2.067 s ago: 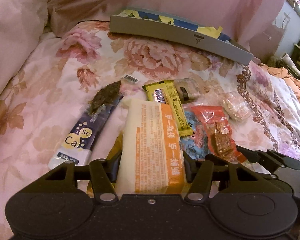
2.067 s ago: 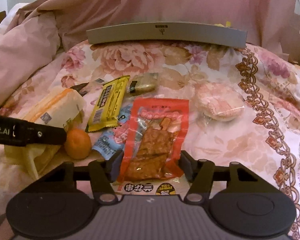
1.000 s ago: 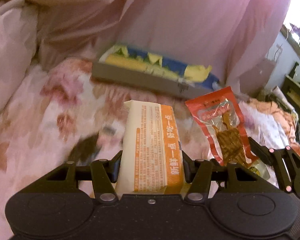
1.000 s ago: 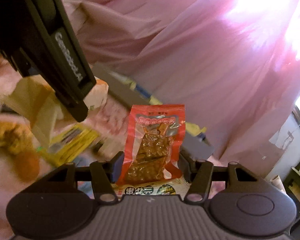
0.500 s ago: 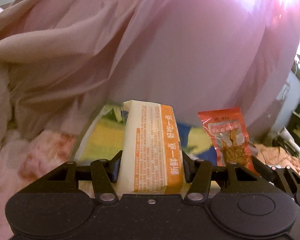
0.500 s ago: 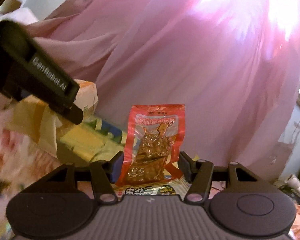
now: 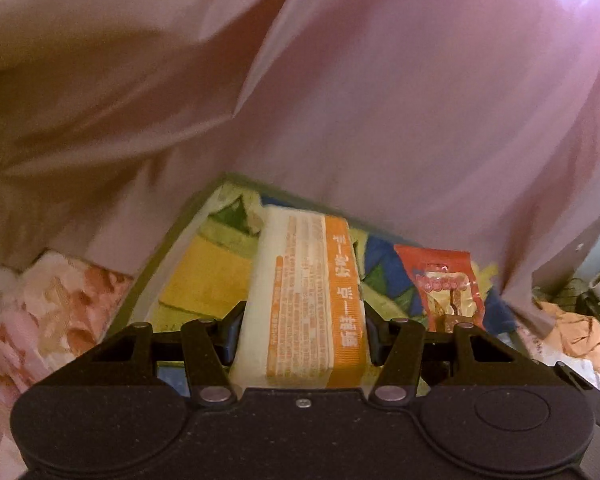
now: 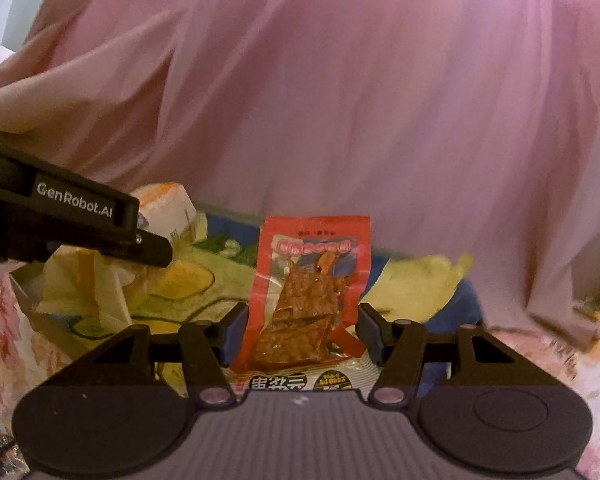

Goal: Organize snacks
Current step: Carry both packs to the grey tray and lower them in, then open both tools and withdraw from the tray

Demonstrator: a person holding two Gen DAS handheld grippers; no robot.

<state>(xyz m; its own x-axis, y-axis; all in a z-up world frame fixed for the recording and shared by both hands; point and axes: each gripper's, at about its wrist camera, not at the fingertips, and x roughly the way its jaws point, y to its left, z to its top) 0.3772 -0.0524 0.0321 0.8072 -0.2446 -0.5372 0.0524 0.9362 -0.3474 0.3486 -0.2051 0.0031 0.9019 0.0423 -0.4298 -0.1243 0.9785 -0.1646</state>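
Above the grey tray [image 7: 168, 236] at the foot of the pink curtain [image 7: 380, 100], you hold both snacks in the air. Your left claw [image 7: 302, 332] is clamped on the cream-and-orange packet [image 7: 306, 292], its pads pressing the packet's two long sides, and the packet stands over the tray's yellow, green and blue lining. Your right claw [image 8: 300, 330] grips the red pouch of brown dried strips [image 8: 308, 300] by its lower part, with the pouch standing upright over the tray's far side. From the right wrist view, your left claw shows as a black bar at the left, with the cream-and-orange packet ahead of it. From the left wrist view, the red pouch stands just to the right of the packet. The floral bedspread [image 7: 40, 312] lies beside the tray.
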